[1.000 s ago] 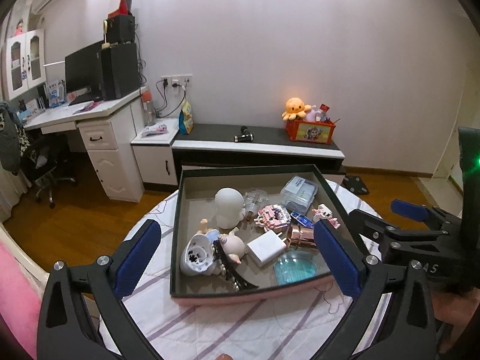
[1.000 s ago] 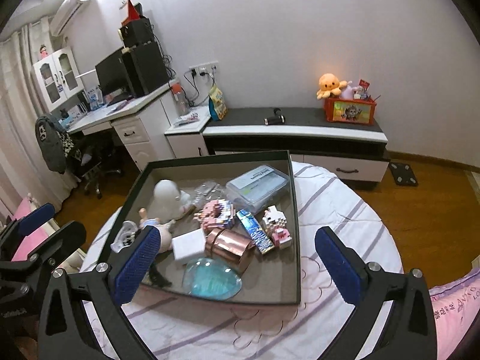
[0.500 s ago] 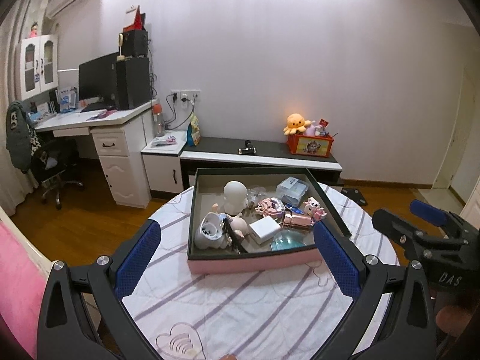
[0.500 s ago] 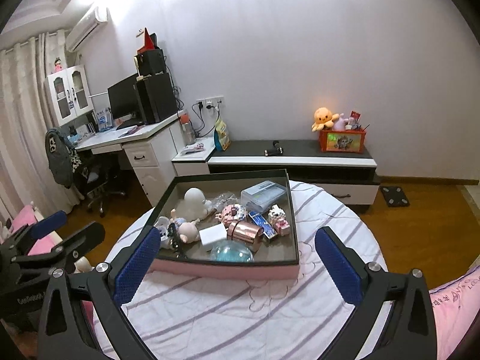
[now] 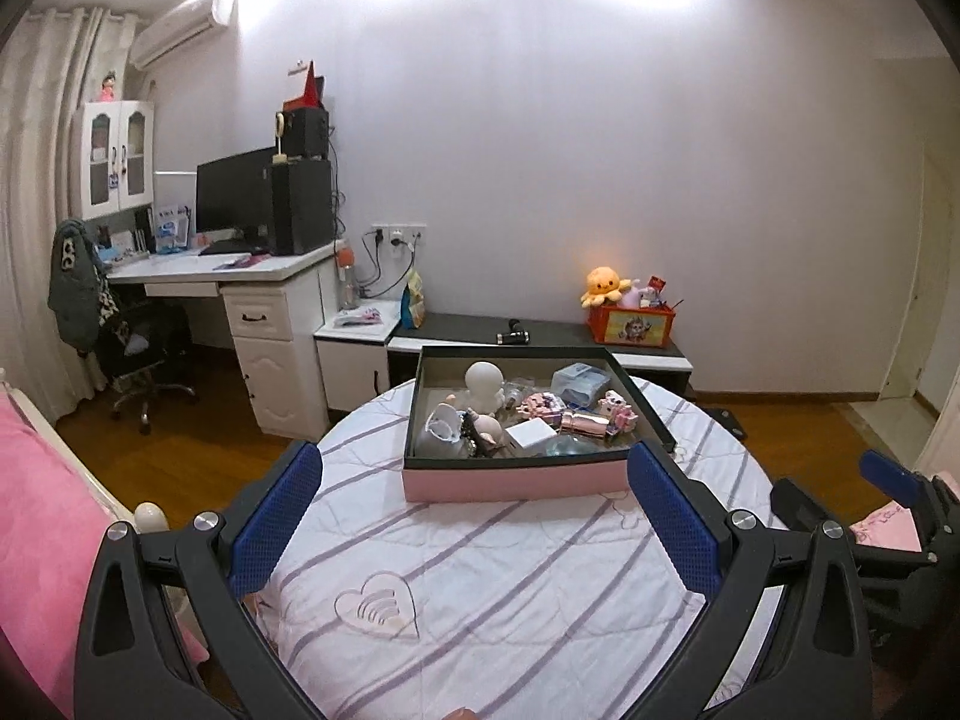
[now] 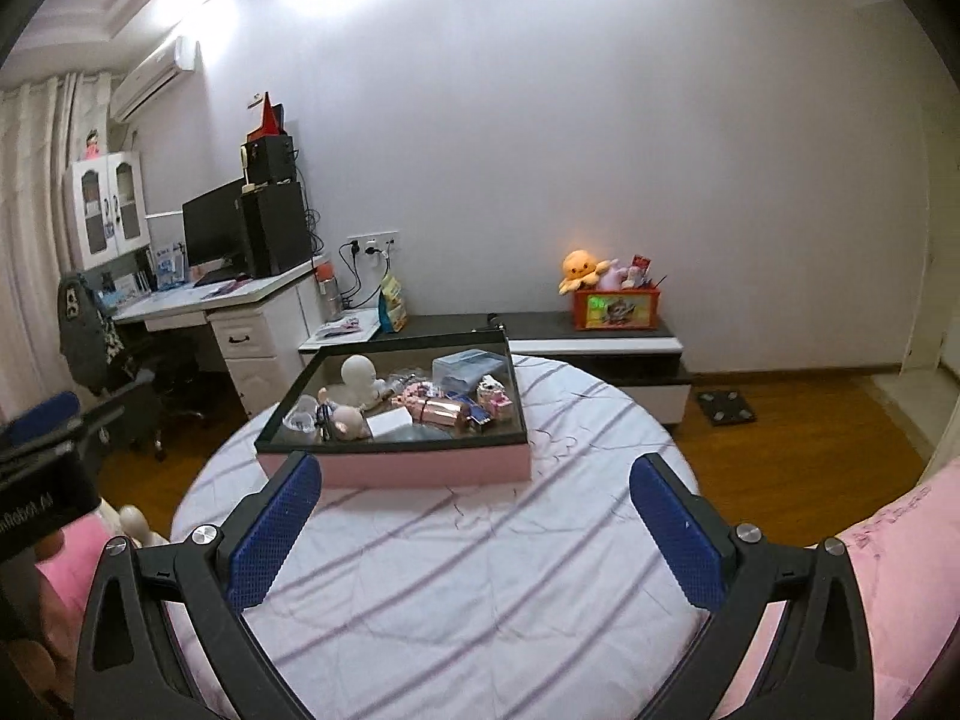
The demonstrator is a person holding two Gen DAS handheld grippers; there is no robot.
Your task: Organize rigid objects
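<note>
L gripper (image 5: 474, 516) wide apart, empty | R gripper (image 6: 474, 522) same | box (image 5: 516, 477) straight ahead, table far edge, long axis crosswise | L slightly nearer

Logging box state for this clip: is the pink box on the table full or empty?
Partly full. The pink box holds a loose layer of small items, including a white figurine, with no lid on it.

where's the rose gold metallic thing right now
In both wrist views the rose gold cylinder lies on its side inside the pink-sided box, right of centre, between the white square block and the small pink brick figure.
</note>
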